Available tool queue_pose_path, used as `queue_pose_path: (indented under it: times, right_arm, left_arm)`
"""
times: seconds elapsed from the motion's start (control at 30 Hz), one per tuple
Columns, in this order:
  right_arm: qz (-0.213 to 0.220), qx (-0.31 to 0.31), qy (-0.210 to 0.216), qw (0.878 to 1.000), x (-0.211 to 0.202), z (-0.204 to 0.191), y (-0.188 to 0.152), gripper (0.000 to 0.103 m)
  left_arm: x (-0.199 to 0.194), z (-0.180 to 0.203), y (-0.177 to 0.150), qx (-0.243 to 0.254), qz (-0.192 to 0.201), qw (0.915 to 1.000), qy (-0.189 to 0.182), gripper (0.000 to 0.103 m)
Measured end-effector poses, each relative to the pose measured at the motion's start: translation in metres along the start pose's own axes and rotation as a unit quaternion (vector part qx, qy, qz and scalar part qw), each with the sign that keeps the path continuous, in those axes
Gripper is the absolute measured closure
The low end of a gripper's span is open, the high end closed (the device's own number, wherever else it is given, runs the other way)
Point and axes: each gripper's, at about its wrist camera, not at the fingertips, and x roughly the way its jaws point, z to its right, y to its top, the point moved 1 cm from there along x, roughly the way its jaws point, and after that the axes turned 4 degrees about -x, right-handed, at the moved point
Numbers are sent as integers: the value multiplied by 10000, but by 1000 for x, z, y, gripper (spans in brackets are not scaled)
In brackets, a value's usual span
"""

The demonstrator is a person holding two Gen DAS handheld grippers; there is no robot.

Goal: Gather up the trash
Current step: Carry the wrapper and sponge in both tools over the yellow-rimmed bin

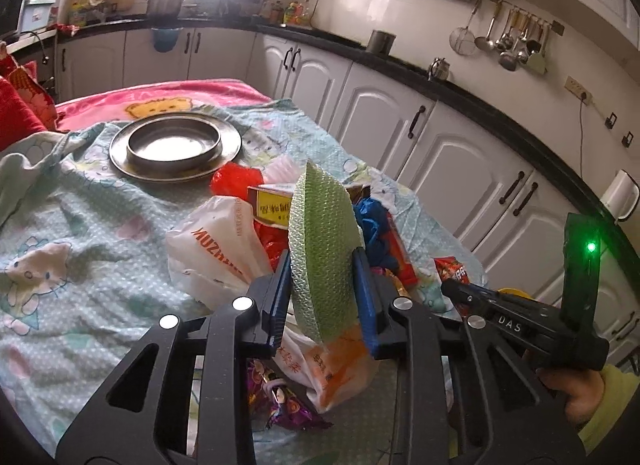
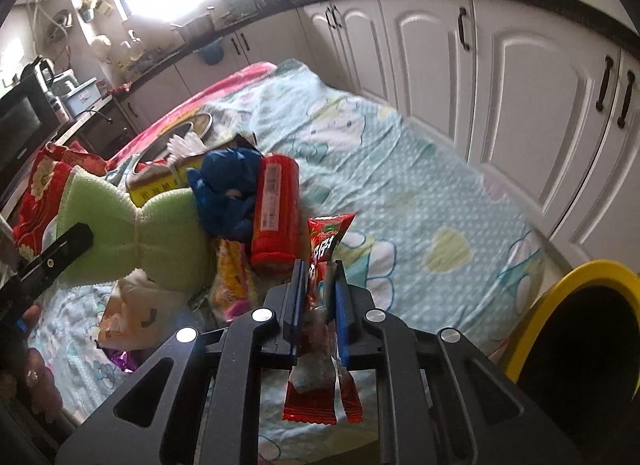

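The left gripper (image 1: 322, 269) was clamped on green foam (image 1: 320, 249) at frame centre; the right gripper (image 2: 318, 297) was pinched on a red wrapper (image 2: 326, 249). Transfer step was judged under way; carriage to the yellow bin (image 2: 532, 325), lower right, was judged next

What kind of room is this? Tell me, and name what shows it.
Most likely a home kitchen. White cabinets run under a dark counter, ladles hang on the tiled wall, and a pot stands by the window. A table under a cartoon-print cloth holds the trash.
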Motion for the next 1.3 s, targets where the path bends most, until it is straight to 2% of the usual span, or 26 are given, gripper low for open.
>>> queue_pose_path:
  times: [0.33,0.57,0.93,1.3]
  right_arm:
    - [451,-310,-42,9985,-38,-2,7,90]
    - [756,-375,-117,9964,-68,2,9,90]
    - [1069,-187,-458,9930,-112,34,-7,90]
    - [899,213,-818,9924,-128,82,-35,90]
  left_arm:
    - [-44,14,15,145,682,9975,-65,81]
    - [-64,34,18,333,860,9953,-312,81]
    - [-61,77,1,695,678,9924,-753,81]
    - [-42,125,-21,1132,319,9860,-1182,81]
